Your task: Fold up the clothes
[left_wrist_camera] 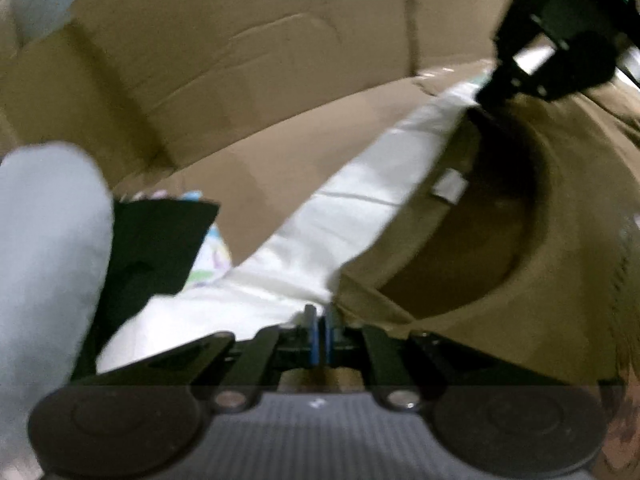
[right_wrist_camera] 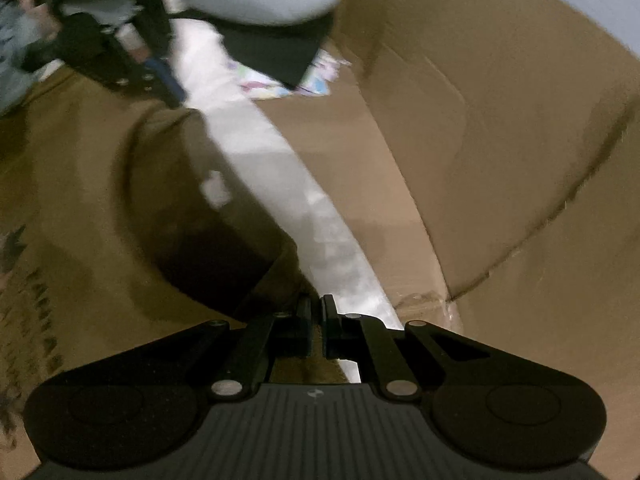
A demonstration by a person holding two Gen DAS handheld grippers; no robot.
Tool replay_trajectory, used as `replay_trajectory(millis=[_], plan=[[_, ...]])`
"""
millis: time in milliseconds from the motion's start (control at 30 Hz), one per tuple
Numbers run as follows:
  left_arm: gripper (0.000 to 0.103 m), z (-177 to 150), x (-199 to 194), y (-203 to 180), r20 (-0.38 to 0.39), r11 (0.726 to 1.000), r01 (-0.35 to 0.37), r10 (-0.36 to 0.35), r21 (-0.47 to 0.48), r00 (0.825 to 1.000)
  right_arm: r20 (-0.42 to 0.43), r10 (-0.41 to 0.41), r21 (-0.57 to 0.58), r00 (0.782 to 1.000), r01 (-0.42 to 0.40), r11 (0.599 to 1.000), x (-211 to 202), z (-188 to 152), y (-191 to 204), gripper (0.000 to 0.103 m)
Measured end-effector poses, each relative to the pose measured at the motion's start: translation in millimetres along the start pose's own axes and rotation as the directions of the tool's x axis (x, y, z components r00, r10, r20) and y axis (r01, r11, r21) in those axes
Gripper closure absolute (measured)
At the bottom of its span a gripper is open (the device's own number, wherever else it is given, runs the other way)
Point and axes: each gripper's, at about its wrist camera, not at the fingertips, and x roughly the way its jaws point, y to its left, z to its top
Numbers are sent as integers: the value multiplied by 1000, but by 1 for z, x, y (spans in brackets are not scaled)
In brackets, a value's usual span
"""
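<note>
Tan shirt (left_wrist_camera: 560, 248) is lying collar-up on the white sheet (left_wrist_camera: 352, 220), beside the cardboard box (left_wrist_camera: 240, 60). Left gripper (left_wrist_camera: 320, 320) and right gripper (right_wrist_camera: 316, 312) are each pinching a shoulder edge, jaws clenched. Likely starting a fold; next, lifting both evenly.

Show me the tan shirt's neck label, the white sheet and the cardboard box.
neck label (left_wrist_camera: 450, 186): left wrist view, middle of the white tag.
white sheet (left_wrist_camera: 320, 240): left wrist view, bare stretch beside the shirt.
cardboard box (right_wrist_camera: 500, 140): right wrist view, inner wall.
</note>
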Motion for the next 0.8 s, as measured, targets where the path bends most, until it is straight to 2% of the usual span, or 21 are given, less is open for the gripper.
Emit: replay_trajectory(millis=[67, 133, 300, 467, 567, 667, 700, 767, 800], plan=[[99, 1, -4, 9, 13, 997, -41, 42, -70, 999, -4, -21, 61, 1000, 21, 998, 2, 0, -6, 100], [96, 3, -13, 22, 32, 990, -46, 50, -134, 998, 8, -23, 126, 1000, 22, 992, -3, -1, -12, 99], [94, 9, -36, 32, 78, 973, -17, 35, -229, 996, 60, -4, 144, 998, -5, 990, -30, -1, -12, 98], [90, 17, -46, 16, 131, 932, 22, 27, -363, 991, 86, 13, 225, 996, -32, 974, -40, -1, -7, 98], [81, 19, -34, -1, 100, 913, -9, 55, -408, 994, 56, 16, 268, 998, -30, 963, -37, -1, 1, 98], [79, 16, -21, -15, 54, 895, -37, 68, -444, 996, 38, 27, 324, 999, -37, 945, -29, -2, 3, 97], [78, 14, -16, -18, 40, 889, -48, 74, -454, 996, 38, 29, 339, 999, -40, 940, -27, -3, 3, 95], [68, 11, -10, -22, 15, 877, -72, 89, -474, 996, 39, 28, 359, 999, -40, 933, -24, -5, 6, 79], [66, 10, -8, -24, 5, 871, -85, 99, -484, 995, 37, 26, 365, 999, -38, 930, -22, -5, 6, 72]])
